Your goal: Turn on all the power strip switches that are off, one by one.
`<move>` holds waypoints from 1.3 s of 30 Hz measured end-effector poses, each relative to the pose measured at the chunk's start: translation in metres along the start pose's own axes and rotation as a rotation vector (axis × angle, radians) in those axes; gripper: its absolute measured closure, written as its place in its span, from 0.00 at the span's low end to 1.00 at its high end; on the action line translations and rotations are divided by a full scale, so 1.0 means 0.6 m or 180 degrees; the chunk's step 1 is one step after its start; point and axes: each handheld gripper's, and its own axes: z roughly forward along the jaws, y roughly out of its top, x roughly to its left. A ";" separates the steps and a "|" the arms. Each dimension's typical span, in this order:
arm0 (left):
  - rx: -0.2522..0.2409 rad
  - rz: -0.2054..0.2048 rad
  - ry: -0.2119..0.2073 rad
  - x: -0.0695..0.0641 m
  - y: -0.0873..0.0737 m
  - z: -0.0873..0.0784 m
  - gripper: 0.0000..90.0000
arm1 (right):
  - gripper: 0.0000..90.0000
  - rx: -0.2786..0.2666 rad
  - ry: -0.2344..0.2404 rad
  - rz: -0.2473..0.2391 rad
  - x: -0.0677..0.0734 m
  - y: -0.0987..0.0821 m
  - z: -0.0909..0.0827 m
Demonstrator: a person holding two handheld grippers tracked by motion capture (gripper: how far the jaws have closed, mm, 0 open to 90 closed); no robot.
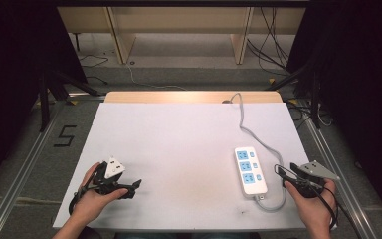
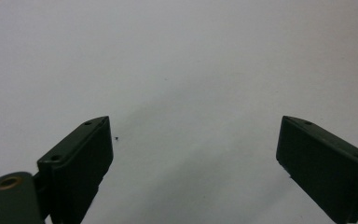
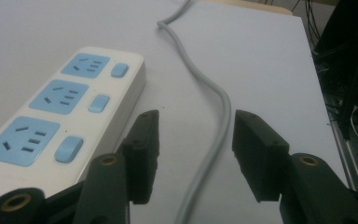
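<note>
Left gripper (image 1: 129, 189): rests low over the near left of the white tabletop (image 1: 179, 144); its jaws are spread wide with nothing between them, and in the left gripper view they frame bare sheet.
Left hand (image 1: 92, 199): wraps the handle from below, forearm entering from the near edge, the tool pointing right towards the middle.
Power strip (image 1: 250, 170): lies flat on the right half of the tabletop, three blue sockets in a row, each with a blue switch beside it; long axis runs roughly away from the person.
Grey cable (image 1: 258, 139): leaves the strip's near end, loops round and runs along its right side to the far edge.
Right gripper (image 1: 280, 172): hovers just right of the strip's near end, jaws apart and straddling the cable in the right gripper view (image 3: 193, 154), touching neither strip nor cable as far as I can tell.
Right hand (image 1: 311, 199): grips from behind, wrist low near the tabletop edge.
Doing it well: likely the strip is to be taken; shift left off the cable, square the jaws across the body, close gently so it doesn't skid.
</note>
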 end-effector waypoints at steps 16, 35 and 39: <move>0.0034 0.0028 -0.0005 -0.005 -0.003 0.001 0.13 | 1.00 0.0755 0.0364 -0.0511 0.024 0.050 -0.017; 0.0033 0.0007 -0.0008 -0.005 -0.004 0.001 0.13 | 1.00 0.1149 0.0637 -0.0472 0.062 0.094 0.008; 0.0029 -0.0015 0.0001 -0.004 -0.004 0.002 0.13 | 1.00 0.1326 0.0649 -0.0468 0.072 0.102 0.012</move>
